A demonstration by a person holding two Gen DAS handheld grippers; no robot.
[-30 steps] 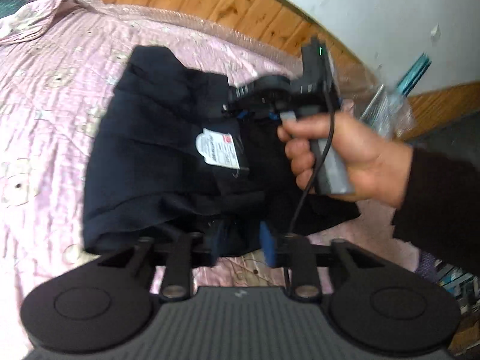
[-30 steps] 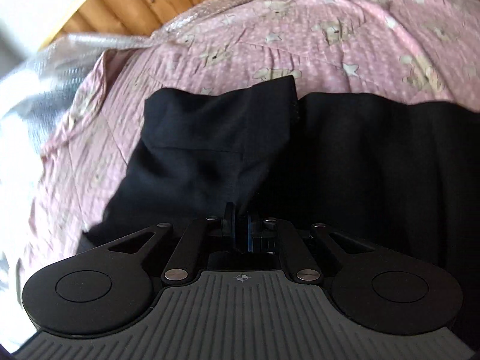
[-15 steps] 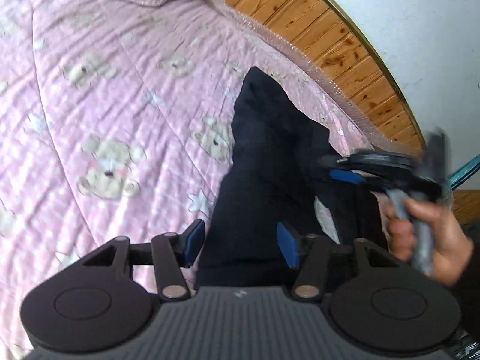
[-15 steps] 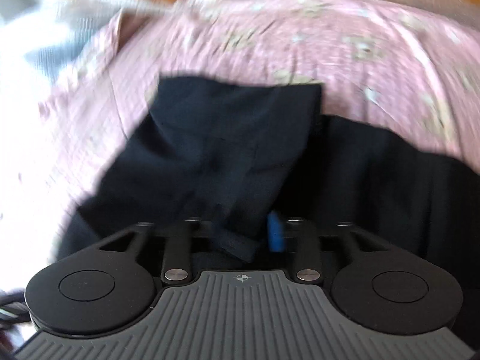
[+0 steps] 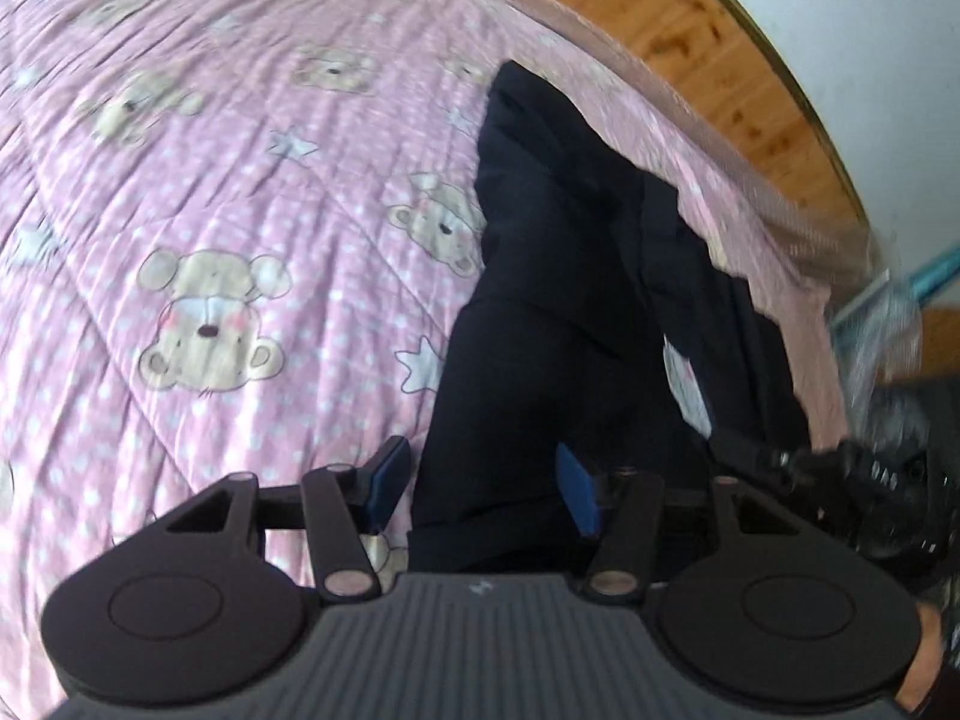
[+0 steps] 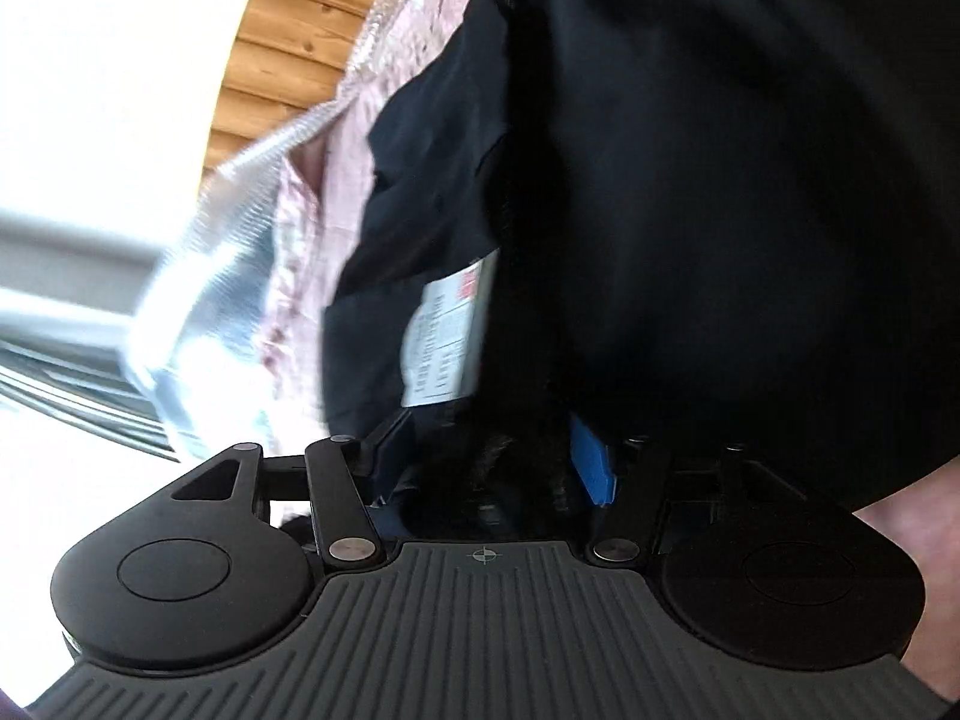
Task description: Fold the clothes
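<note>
We see the right gripper point(image 6: 489, 468) at 6 o'clock with its blue pads point(image 6: 591, 465) apart; the jaws have just been opening. Dark cloth sits in the gap; we cannot tell whether either pad touches it. The dark garment point(image 6: 690, 180) fills the frame from 12 to 4 o'clock. A white printed tag point(image 6: 447, 339) lies on it near centre. Pink bedding point(image 6: 312, 252) shows at 9 o'clock, wood panelling point(image 6: 294, 42) at 11.

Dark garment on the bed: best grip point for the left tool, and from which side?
Take the near hem of the garment, the end already between the open left tool's pads. Come down from the near end, along its length. It lies flat as a long narrow fold on the quilt, so that short edge probably pinches cleanest.
</note>
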